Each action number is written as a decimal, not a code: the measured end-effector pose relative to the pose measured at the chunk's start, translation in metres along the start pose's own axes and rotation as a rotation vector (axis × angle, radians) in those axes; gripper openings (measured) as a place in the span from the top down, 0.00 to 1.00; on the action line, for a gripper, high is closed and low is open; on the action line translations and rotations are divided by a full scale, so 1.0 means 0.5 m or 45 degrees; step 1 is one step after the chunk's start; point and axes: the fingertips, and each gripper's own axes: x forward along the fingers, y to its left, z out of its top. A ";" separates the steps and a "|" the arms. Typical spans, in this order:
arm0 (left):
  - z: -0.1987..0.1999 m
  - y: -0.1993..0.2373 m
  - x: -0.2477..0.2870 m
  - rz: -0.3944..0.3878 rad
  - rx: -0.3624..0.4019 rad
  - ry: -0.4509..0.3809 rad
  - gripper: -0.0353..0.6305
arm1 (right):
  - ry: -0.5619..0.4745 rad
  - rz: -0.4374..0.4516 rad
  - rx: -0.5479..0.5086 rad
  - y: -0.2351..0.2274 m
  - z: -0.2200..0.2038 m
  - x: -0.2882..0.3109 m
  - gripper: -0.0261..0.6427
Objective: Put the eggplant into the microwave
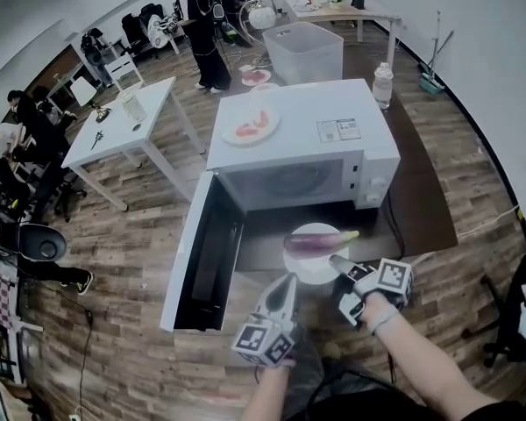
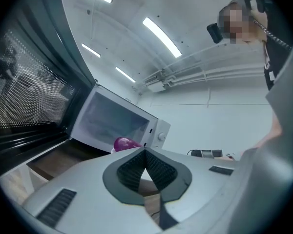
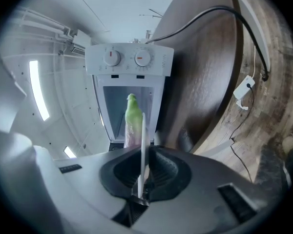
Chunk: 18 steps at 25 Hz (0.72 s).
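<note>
Purple eggplant [image 1: 318, 242] on plate [image 1: 309, 272] (rim between right gripper [image 1: 337, 261] jaws)

The eggplant [image 2: 125, 143] is mostly hidden behind the left gripper [image 2: 145, 150] in its own view

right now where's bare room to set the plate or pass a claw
The microwave cavity looks bare, ahead of the plate with the eggplant. Its top is free right of the food plate, bar a label. The dark mat to its right is mostly bare. Crowded: between the open door and the plate, where the left claw sits.
</note>
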 end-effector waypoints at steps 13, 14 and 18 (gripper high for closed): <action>-0.001 0.087 0.072 -0.007 -0.002 0.020 0.95 | -0.030 0.020 0.034 -0.020 0.062 0.099 0.93; -0.002 0.094 0.077 -0.005 -0.007 0.021 0.95 | -0.032 0.023 0.037 -0.020 0.067 0.106 0.93; -0.007 0.119 0.098 -0.004 -0.019 0.022 0.95 | -0.047 0.031 0.039 -0.020 0.090 0.135 0.93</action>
